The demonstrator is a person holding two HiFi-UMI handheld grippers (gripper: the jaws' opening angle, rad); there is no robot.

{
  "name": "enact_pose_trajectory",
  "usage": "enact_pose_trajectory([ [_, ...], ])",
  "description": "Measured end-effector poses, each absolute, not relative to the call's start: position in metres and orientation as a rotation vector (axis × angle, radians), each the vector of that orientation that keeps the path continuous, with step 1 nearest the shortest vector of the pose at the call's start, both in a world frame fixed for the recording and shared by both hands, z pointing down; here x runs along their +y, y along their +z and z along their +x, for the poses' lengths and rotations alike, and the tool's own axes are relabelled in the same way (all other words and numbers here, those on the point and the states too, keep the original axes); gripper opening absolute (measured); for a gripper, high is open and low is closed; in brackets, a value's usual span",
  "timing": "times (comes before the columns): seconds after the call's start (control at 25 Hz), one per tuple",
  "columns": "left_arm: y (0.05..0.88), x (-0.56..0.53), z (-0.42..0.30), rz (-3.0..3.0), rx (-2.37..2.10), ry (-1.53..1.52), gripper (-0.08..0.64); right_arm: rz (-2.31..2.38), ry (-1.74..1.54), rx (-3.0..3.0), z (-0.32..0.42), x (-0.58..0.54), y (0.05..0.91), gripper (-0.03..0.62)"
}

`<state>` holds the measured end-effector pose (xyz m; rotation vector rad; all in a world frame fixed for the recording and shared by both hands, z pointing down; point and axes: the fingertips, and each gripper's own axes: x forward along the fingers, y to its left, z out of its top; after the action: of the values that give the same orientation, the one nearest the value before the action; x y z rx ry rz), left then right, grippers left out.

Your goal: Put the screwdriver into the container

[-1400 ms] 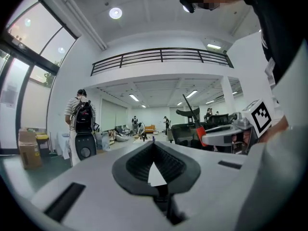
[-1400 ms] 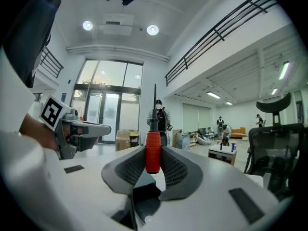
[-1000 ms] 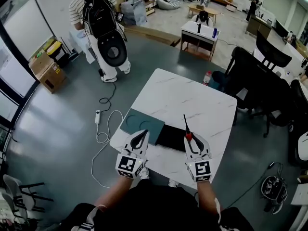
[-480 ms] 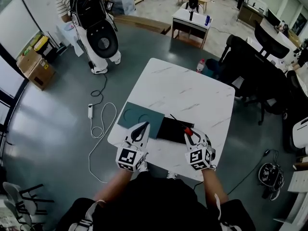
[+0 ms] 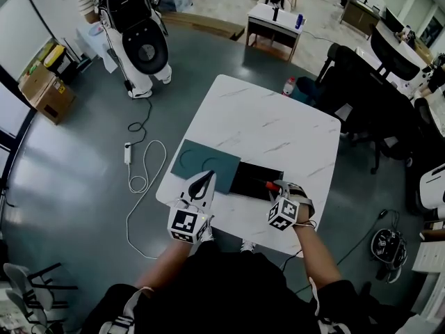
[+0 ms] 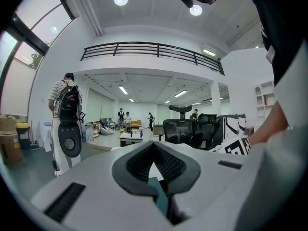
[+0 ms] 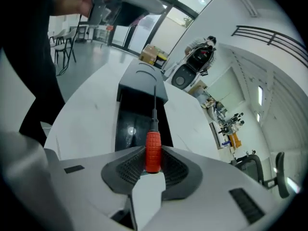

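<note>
A screwdriver with a red handle (image 7: 153,150) and a thin dark shaft (image 7: 154,105) is clamped by its handle in my right gripper (image 7: 153,154). Its shaft points out over the open black container (image 7: 137,124). In the head view the right gripper (image 5: 277,185) sits at the right end of the container (image 5: 252,178), with the red handle (image 5: 272,184) just over the rim. The teal lid (image 5: 205,164) lies flat to the container's left. My left gripper (image 5: 202,181) hovers over the lid's near edge, its fingertips together and nothing between them (image 6: 154,144).
The white marble table (image 5: 271,131) has its front edge close to my body. On the floor at left lie a power strip with a white cable (image 5: 135,176) and cardboard boxes (image 5: 43,89). A person with a black backpack (image 5: 132,19) stands far left. Black office chairs (image 5: 361,110) crowd the right.
My right gripper has swung to point leftward, bringing the screwdriver from pointing away across the table to lying over the black container. The left gripper has stayed put.
</note>
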<state>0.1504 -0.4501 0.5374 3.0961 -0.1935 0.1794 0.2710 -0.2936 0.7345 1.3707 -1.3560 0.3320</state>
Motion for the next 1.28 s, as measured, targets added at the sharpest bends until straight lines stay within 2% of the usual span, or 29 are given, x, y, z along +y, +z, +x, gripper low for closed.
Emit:
enact_pose_trajectory([
  [0.24,0.542,-0.453,0.14,3.093,-0.208,0.192,0.005,1.171,0.416,-1.319,0.279,-0.29,0.778,0.11],
  [0.68,0.544,-0.46,0.131,3.09,-0.221,0.206,0.005,1.009,0.55,-1.33,0.275,-0.297,0.801,0.114],
  [0.84,0.542,-0.462,0.131,3.097,-0.217,0.193,0.005,1.026,0.56,-1.331,0.271,-0.3,0.8,0.142],
  [1.08,0.544,-0.457,0.141,3.095,-0.18,0.187,0.005,1.201,0.514,-1.352,0.274,-0.304,0.754,0.152],
  [1.28,0.541,-0.444,0.15,3.097,-0.126,0.183,0.005,1.641,0.346,-1.397,0.27,-0.313,0.661,0.15],
])
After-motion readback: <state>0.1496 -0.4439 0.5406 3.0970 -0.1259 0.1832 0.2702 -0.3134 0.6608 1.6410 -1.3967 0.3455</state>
